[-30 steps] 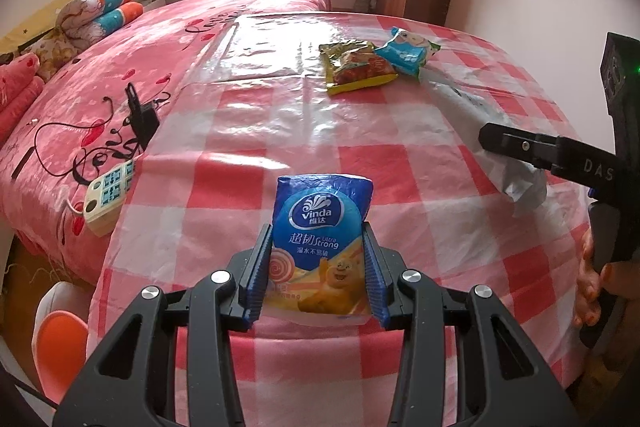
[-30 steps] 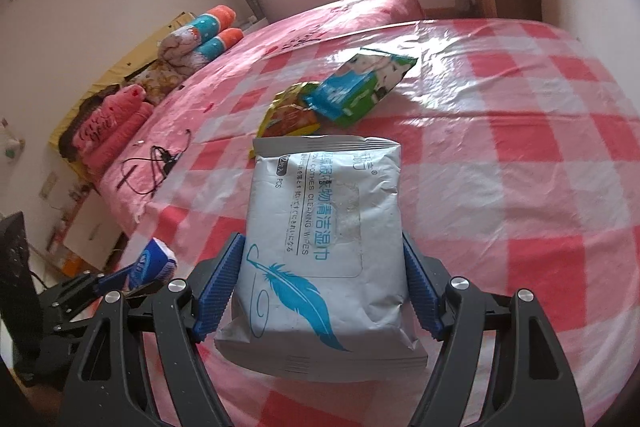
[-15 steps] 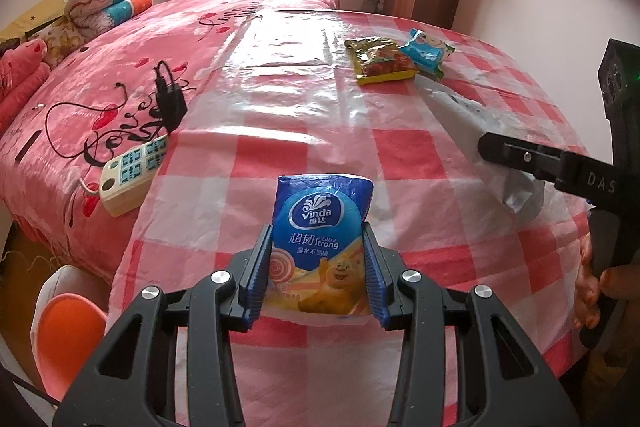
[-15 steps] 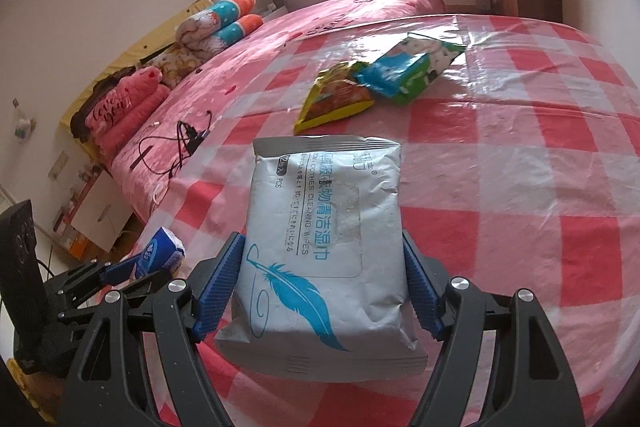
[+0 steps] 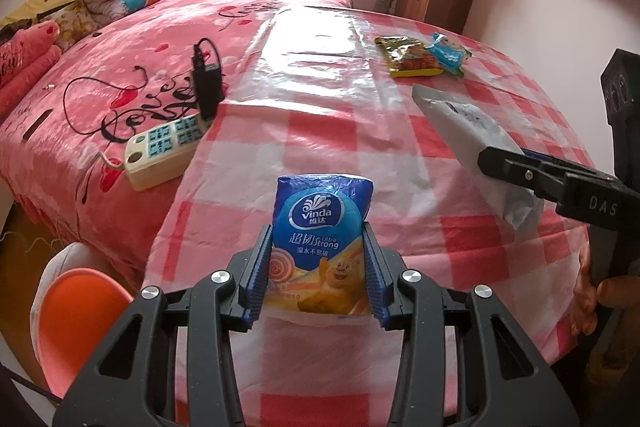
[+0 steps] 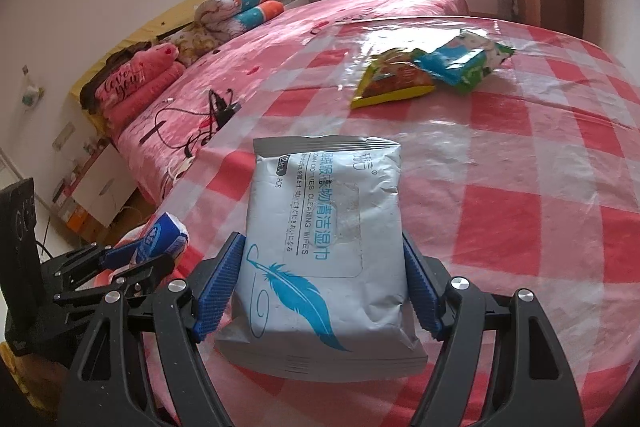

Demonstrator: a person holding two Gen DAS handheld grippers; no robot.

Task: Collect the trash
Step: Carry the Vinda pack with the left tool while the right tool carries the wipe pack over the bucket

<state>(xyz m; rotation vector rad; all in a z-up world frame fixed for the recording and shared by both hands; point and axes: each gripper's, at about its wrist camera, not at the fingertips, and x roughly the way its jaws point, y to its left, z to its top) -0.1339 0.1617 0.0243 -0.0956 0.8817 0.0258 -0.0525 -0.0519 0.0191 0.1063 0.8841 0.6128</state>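
Both packs gripped, carry step in hand; no bin seen in either view

L gripper (image 5: 318, 263) is clamped narrow on the blue tissue pack (image 5: 322, 227), a small soft crinkly pouch, held above the near edge of the checked cloth (image 5: 320, 131). R gripper (image 6: 320, 291) is clamped wide on the grey wipes pack (image 6: 326, 243), a flat, matte, pillow-shaped pack, also held over the cloth's near edge. The cloth is glossy red-and-white plastic. Two foil snack wrappers (image 5: 420, 57) are left at its far side. Judged next: both packs to be dropped at a bin, then the wrappers fetched
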